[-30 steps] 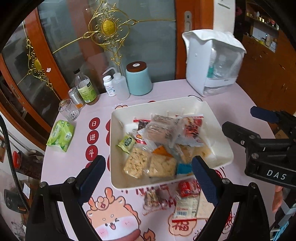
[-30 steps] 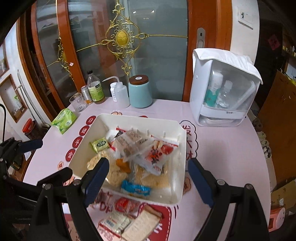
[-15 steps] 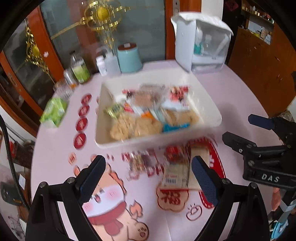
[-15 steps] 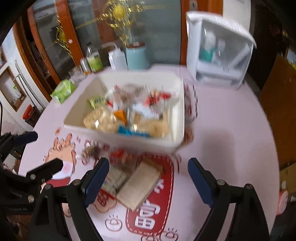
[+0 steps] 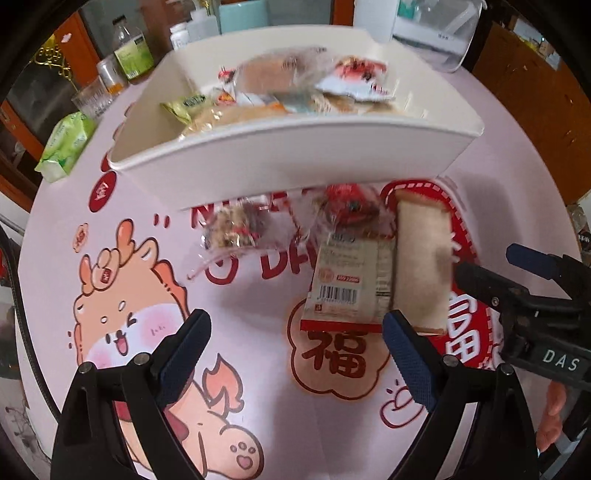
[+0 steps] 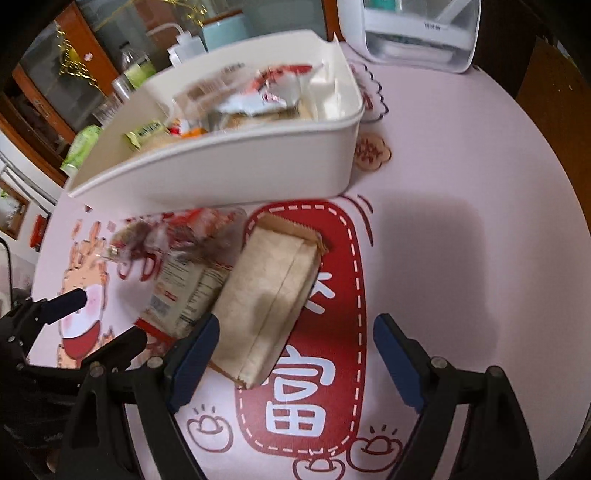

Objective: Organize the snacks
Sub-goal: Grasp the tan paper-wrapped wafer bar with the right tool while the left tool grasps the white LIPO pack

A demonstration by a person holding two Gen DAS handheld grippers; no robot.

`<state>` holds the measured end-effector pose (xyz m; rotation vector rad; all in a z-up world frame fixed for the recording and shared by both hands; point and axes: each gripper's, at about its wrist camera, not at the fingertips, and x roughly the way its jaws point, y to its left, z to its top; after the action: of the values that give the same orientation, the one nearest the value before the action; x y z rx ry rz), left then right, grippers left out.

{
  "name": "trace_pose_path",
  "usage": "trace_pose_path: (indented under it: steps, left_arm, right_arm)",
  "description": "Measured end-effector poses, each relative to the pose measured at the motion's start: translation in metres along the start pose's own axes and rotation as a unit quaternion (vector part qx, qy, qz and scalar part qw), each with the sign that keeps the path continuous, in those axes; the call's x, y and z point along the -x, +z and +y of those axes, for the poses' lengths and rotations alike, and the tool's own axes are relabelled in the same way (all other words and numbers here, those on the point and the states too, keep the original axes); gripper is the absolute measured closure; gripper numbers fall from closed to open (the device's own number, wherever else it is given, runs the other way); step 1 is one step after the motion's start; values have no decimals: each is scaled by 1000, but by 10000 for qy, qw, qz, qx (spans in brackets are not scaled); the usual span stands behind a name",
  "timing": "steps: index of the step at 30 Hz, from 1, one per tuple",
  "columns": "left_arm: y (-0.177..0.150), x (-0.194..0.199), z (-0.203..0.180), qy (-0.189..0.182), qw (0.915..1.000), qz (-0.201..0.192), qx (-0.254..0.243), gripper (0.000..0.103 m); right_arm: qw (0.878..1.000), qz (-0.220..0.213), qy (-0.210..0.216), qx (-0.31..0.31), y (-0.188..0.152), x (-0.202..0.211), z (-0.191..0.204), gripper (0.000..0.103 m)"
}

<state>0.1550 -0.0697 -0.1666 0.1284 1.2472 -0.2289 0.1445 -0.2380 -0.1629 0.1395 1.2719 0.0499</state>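
A white tray (image 5: 295, 162) (image 6: 236, 173) holds several wrapped snacks. In front of it on the pink tablecloth lie a tan paper-wrapped pack (image 5: 421, 258) (image 6: 269, 295), a white-and-red barcode packet (image 5: 343, 280) (image 6: 184, 291), a clear red-printed packet (image 5: 347, 203) (image 6: 199, 229) and a clear nut-bar packet (image 5: 232, 229) (image 6: 129, 236). My left gripper (image 5: 295, 350) is open and empty, low over the cloth just short of the barcode packet. My right gripper (image 6: 295, 350) is open and empty, its left finger beside the tan pack's near end; it also shows in the left wrist view (image 5: 517, 273).
Behind the tray stand a white dispenser box (image 6: 417, 33), a teal canister (image 6: 225, 29), bottles (image 5: 133, 51) and a glass (image 5: 92, 99). A green tissue pack (image 5: 66, 147) lies at the table's left edge. The round table's edge drops off on the right.
Both grippers have dropped down and tilted toward the loose packets in front of the tray, which now fill the near view. Both stay open.
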Motion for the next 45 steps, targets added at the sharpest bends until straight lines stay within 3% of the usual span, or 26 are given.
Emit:
trace_pose_path:
  steps: [8,20,23,25,45]
  left_arm:
    - [0,-17,0,-71,9998,92,-187,10]
    - [8,-31,3,-111,9990,190,-383,10]
    - [12,-33,3,-150,9988,194,-426,10]
    - [14,-34,3,-160,9987,188,-452,10]
    - [49,-66,-11,-577,9971,455,-211,10]
  right_arm:
    - [9996,212,47,-168,4,-26,7,17]
    - [9995,112,-294,74,13,-33,25,18]
    - [9990,87,-424,72,13,-27,17,27]
    - [9972,72,-705,240,10,-28,16,44]
    - [9970,-109,-705,294,-12,-20,-5,44]
